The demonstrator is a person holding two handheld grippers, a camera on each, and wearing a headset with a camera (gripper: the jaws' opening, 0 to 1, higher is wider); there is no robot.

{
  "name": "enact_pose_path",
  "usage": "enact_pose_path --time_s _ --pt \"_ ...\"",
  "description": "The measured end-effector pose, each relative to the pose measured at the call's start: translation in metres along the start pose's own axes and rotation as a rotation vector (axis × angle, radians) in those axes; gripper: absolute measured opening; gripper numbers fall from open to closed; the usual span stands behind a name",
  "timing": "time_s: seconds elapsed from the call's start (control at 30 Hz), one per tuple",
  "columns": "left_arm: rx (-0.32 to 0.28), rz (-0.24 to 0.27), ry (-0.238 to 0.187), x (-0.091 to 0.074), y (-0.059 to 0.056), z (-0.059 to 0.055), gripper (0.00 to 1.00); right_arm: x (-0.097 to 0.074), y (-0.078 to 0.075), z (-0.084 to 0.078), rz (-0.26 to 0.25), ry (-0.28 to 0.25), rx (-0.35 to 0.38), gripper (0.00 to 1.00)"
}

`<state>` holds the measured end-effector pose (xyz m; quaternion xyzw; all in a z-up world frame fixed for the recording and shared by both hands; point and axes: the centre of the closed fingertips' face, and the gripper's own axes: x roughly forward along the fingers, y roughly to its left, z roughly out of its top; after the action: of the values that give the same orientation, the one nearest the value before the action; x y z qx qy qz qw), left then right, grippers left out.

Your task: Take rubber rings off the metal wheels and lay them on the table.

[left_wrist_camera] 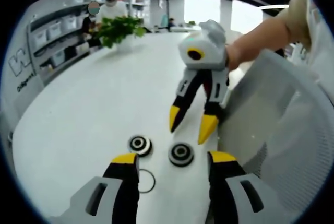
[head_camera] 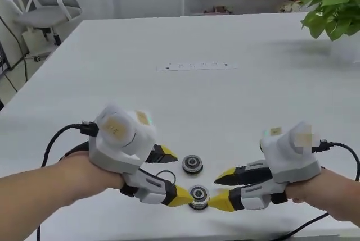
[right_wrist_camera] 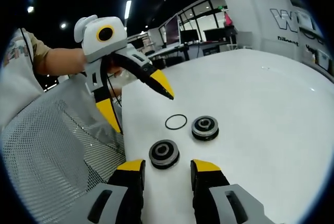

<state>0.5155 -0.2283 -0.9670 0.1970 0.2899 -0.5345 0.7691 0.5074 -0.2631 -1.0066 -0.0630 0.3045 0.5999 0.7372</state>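
Left gripper point(head_camera: 179, 176) and right gripper point(head_camera: 215, 191), wide open, perhaps touch near wheel point(head_camera: 198, 195).

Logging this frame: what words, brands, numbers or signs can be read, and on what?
"W": large letter on the white wall, the rest cut off.
"Diligent": smaller line beneath it, blurred, its ending unreadable.
Yellowish label on the left gripper: blurred, unreadable.
Markings on the white strip on the table: too small to read.
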Motion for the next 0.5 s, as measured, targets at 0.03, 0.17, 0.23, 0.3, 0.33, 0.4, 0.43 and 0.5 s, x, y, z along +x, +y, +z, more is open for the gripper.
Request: enact_pose_path --time_s 0.03,0.17,0.23,0.3,0.33,0.4,0.43,0.5 --pt "0.0 -0.001 0.002 0.001 0.0 -0.001 0.53 0.001 0.0 -0.001 0.0 0.001 -0.006 0.32" --pt "-0.001 -0.011 0.013 0.006 -0.003 -0.004 0.51 0.002 -0.001 -0.002 0.001 0.001 -0.017 0.3" --pt "-0.003 -0.015 0.017 0.008 -0.003 -0.005 0.5 0.003 -0.003 -0.003 0.001 0.003 -0.021 0.29" --pt "-0.006 -0.019 0.021 0.01 -0.004 -0.006 0.5 0.004 -0.002 -0.005 0.002 0.006 -0.025 0.28" --pt "-0.008 -0.02 0.022 0.011 -0.005 -0.007 0.49 0.005 -0.002 -0.005 0.002 0.009 -0.028 0.28" --pt "-0.013 -0.025 0.025 0.013 -0.006 -0.008 0.47 0.006 -0.001 -0.007 0.005 0.016 -0.039 0.26" --pt "-0.014 -0.026 0.028 0.014 -0.006 -0.008 0.47 0.007 -0.001 -0.008 0.008 0.017 -0.047 0.25" --pt "-0.017 -0.028 0.03 0.016 -0.007 -0.009 0.45 0.009 0.001 -0.009 0.013 0.023 -0.054 0.24"
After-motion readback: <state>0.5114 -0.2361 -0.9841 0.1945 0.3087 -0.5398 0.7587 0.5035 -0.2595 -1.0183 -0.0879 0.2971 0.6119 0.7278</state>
